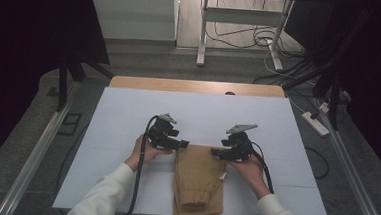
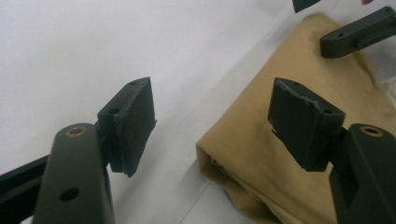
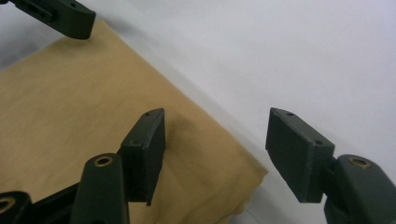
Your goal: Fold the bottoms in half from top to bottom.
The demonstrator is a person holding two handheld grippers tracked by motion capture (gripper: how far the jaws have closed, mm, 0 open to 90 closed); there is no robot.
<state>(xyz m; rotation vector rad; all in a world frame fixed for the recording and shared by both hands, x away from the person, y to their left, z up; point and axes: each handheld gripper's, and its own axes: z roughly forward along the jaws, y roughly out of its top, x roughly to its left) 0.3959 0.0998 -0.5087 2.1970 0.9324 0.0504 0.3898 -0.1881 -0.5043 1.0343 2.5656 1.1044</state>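
While both grippers gape wide, folded tan cloth (image 1: pixel 198 180) top corners lie between left gripper (image 2: pixel 212 123), right gripper (image 3: pixel 215 144) jaws.

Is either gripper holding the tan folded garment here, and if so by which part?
Nothing is held. Both the left gripper and right gripper have open jaws straddling the far corners of the folded garment.
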